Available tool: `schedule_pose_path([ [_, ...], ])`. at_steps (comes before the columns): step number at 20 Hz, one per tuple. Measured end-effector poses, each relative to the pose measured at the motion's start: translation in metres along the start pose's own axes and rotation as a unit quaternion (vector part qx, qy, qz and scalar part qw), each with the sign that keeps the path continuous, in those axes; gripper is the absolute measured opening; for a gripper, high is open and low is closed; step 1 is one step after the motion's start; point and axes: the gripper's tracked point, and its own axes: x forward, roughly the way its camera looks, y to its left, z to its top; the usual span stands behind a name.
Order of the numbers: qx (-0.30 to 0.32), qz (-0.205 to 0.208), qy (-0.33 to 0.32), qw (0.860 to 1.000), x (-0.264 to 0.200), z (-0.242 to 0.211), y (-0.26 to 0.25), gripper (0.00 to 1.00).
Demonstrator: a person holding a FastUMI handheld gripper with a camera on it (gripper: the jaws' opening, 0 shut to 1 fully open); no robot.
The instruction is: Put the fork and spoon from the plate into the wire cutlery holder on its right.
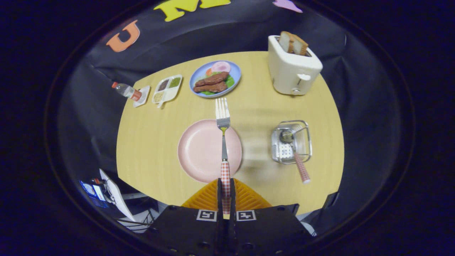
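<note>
My gripper (pixel 225 182) is shut on the red-checked handle of the fork (pixel 223 131), both fingers pressing its sides. The fork points straight ahead, tines away from me, held up above the pink plate (pixel 199 151) and the wooden table (pixel 149 142). To the right of the plate stands the wire cutlery holder (pixel 292 142). The spoon (pixel 296 156) sits in it, bowl down inside and its red-checked handle leaning out over the near rim toward me.
A white toaster (pixel 293 69) with bread slices stands beyond the holder. A blue plate of food (pixel 215 79), a divided white tray (pixel 167 89) and a small bottle (pixel 126 91) line the table's far side.
</note>
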Motion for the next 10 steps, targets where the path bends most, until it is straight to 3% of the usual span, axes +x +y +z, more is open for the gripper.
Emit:
schedule_pose_path([
  [4,0.037,-0.014,0.065,0.997,-0.014,-0.007,-0.048,0.05],
  [10,0.089,-0.025,0.137,0.986,-0.011,-0.004,-0.077,0.05],
])
